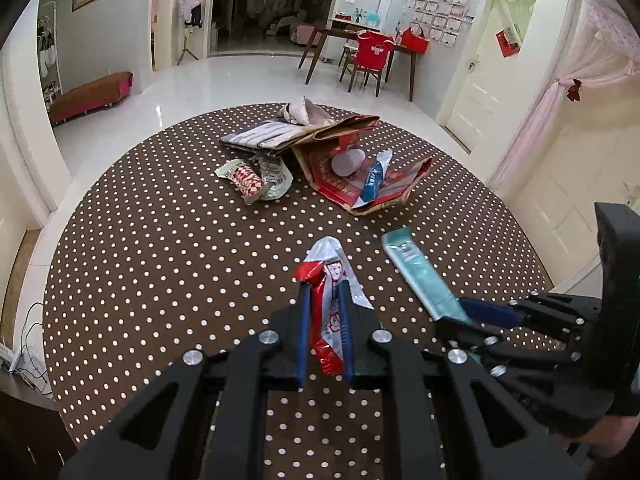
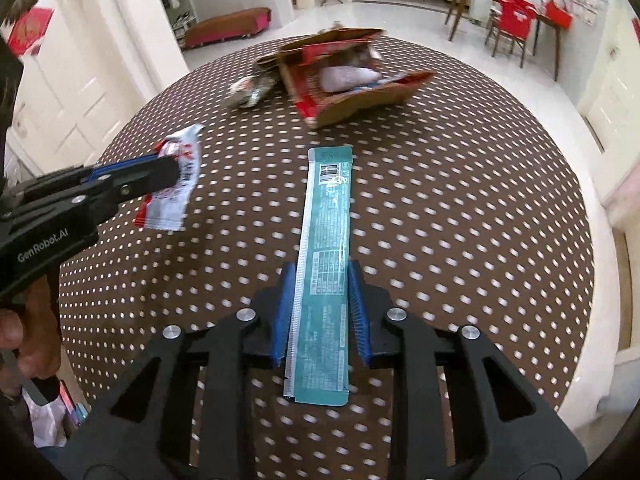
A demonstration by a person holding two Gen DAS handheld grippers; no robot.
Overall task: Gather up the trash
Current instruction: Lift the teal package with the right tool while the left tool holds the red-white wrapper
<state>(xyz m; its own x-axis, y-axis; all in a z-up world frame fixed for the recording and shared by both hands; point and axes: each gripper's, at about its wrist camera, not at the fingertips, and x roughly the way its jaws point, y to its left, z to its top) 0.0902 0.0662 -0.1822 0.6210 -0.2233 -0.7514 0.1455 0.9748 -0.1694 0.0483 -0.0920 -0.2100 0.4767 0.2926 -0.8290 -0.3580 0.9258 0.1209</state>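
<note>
A crumpled red-and-white wrapper (image 1: 328, 264) sticks up between the blue pads of my left gripper (image 1: 323, 286), which is shut on it above the table. From the right wrist view the same wrapper (image 2: 176, 200) hangs from the left gripper (image 2: 172, 172) at the left. A long teal wrapper (image 2: 326, 220) runs lengthwise between the pads of my right gripper (image 2: 322, 267), and both pads press on its edges. In the left wrist view the teal wrapper (image 1: 416, 276) slants up out of the right gripper (image 1: 460, 312) at the right.
The round table wears a brown cloth with white dots (image 1: 160, 260). On its far half lie a torn red-and-brown cardboard box (image 1: 360, 176) with wrappers inside, crumpled wrappers (image 1: 256, 176) and a folded striped packet (image 1: 260, 138). A hand (image 2: 24, 328) holds the left gripper.
</note>
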